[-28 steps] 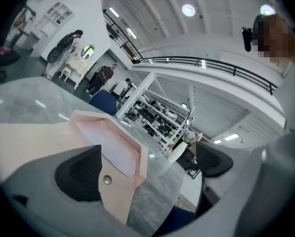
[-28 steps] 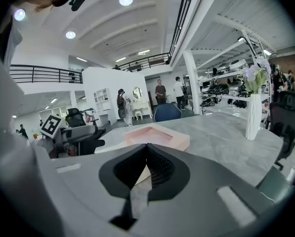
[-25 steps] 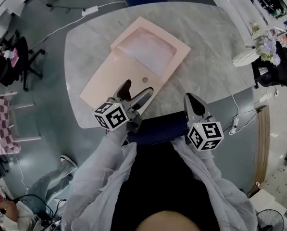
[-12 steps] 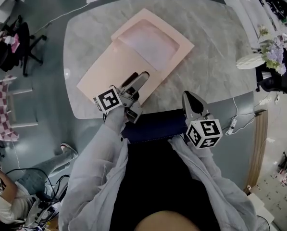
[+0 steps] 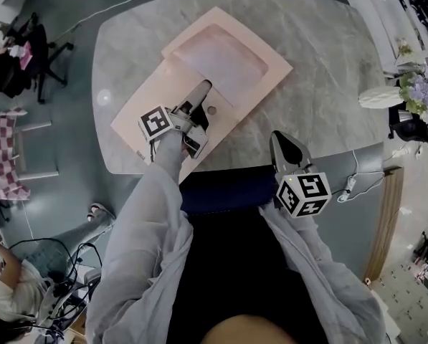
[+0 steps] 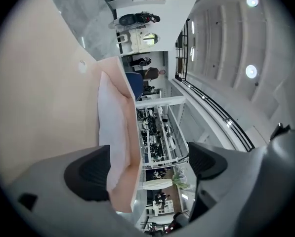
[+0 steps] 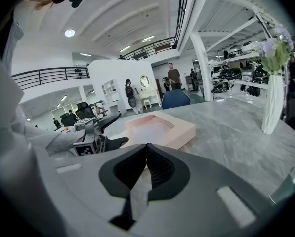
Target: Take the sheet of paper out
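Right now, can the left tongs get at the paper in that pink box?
Probably yes: the left tongs, closing, straddle the open pink box's inner rim without pressing it, and nothing covers the sheet of paper just beyond.

Left sleeve (image 5: pixel 145 228) and right sleeve (image 5: pixel 321 278): loose, thin, pale grey fabric, faintly translucent, crumpled in fine folds, wrist-length. Black top (image 5: pixel 221 278) over the torso. Right gripper (image 5: pixel 279 140): grey shell, dark tapering jaws with ribbed black pads (image 7: pixel 159 169), white cube (image 5: pixel 305 194) at its rear, printed with black square markers.
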`<state>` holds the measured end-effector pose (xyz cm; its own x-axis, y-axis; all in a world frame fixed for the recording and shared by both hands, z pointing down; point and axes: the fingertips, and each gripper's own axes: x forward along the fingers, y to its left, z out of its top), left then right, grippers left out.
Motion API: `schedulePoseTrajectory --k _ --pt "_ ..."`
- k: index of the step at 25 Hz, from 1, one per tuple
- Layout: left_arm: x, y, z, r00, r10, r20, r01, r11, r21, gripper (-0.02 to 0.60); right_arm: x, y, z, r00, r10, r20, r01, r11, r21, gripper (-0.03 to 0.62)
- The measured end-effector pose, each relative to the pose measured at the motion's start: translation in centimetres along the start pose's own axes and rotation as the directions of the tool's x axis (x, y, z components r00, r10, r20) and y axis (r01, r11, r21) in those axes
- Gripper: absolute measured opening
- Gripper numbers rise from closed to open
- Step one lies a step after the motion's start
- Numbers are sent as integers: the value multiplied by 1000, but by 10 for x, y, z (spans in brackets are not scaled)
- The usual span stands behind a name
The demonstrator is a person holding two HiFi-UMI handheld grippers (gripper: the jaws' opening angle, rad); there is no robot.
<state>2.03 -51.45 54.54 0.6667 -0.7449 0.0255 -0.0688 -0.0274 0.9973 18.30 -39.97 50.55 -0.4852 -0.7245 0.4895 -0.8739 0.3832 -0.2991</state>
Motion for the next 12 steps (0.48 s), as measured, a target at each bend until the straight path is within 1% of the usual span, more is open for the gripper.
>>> schedulePoseTrajectory --k 3,5,12 --pt "9 14 12 999 22 34 -20 999 -37 473 3 -6 -1 1000 6 -9 -6 1000 14 8" --pt "14 24 18 998 45 46 -43 998 -43 458 5 -12 -3 1000 5 -17 -5 1000 23 8" --pt "27 55 36 992 121 47 -121 993 -9 423 15 -25 -7 999 -1 -35 2 999 37 8"
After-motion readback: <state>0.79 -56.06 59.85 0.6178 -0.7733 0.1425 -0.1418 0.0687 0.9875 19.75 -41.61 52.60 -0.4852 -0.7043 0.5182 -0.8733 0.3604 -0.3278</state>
